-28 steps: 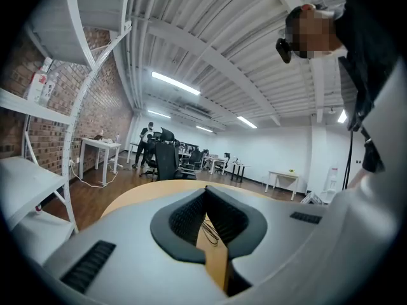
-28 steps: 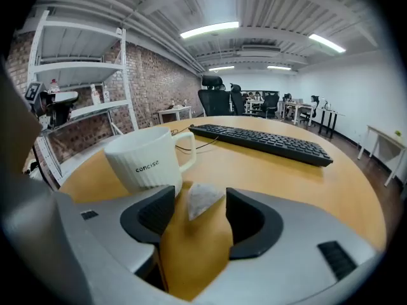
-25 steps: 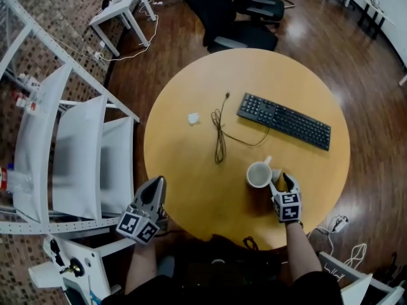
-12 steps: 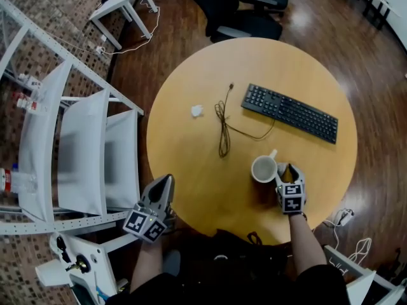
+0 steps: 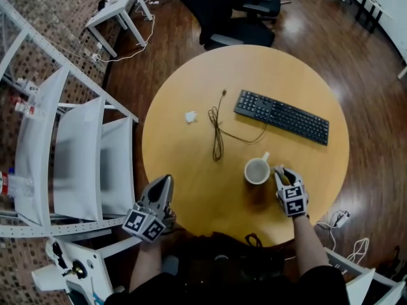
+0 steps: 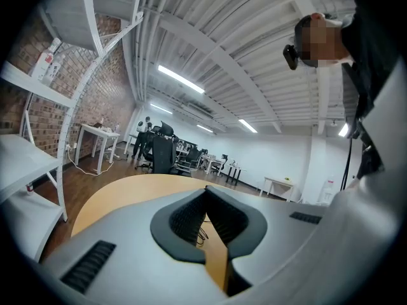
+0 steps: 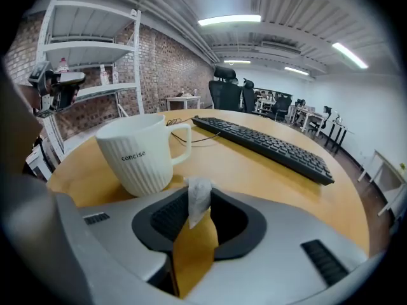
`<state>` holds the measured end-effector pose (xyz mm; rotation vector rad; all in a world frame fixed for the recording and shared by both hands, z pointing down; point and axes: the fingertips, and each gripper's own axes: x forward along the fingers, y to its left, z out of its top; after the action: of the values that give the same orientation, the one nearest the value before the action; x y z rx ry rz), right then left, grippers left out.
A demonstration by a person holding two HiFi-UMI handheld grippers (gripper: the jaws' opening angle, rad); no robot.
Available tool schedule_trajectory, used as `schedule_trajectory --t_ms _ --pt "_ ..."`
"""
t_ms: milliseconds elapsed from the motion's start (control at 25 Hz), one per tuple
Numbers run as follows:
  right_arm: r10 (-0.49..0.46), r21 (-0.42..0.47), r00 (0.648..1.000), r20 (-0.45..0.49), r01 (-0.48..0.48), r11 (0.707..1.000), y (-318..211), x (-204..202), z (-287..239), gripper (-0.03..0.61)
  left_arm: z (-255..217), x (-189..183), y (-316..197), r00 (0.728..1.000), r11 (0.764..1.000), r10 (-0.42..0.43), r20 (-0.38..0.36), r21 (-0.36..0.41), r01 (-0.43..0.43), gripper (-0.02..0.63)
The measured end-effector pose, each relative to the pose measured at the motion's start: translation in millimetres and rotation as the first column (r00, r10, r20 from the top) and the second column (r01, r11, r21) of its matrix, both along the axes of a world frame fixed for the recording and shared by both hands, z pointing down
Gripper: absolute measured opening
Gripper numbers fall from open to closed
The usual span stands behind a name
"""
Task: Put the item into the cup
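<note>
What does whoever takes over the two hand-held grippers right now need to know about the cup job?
Right hand-held gripper: jaws closing, with the small white item pinched between them, right beside the cup.
Left hand-held gripper: shut, empty, at the near edge of the round table.
White cup: upright on the table, ahead and left of the right jaws; nothing visible inside it.
Done: item gripped.
Left: lift it over the cup's rim and release.
Another white scrap lies untouched near the cable.
</note>
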<state>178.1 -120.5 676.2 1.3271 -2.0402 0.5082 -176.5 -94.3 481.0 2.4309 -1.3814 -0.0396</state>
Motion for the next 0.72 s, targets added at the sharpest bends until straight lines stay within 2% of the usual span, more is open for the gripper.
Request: schedule_trajectory --t_ms 80,200,400,520,720 --pt "-0.017 0.036 1.0 0.002 0.017 0.999 -1.4 0.1 -16.2 0.098 2.5 -0.2 -0.6 1.0 1.0 0.006 0.001 0.003 -0.006 0.003" --pt "-0.099 0.081 0.995 -0.031 0.102 0.992 -2.5 -5.1 -46.4 0.098 6.5 -0.4 -2.4 1.0 1.0 0.015 -0.009 0.008 -0.015 0.003" --pt "-0.241 0.136 0.967 -0.076 0.25 0.959 -3.9 -18.9 -102.9 0.098 5.9 5.0 -5.4 0.999 0.999 0.033 -0.027 0.037 -0.032 0.003" --pt "-0.308 0.14 0.949 -0.066 0.314 0.939 -4.2 -35.2 -125.2 0.098 1.2 10.5 -6.5 0.999 0.998 0.036 -0.032 0.06 -0.034 0.003" --pt "-0.362 0.083 0.931 -0.054 0.365 0.927 3.7 -76.6 -122.9 0.1 -5.7 -7.2 -3.1 0.999 0.997 0.029 -0.039 0.072 -0.027 0.003"
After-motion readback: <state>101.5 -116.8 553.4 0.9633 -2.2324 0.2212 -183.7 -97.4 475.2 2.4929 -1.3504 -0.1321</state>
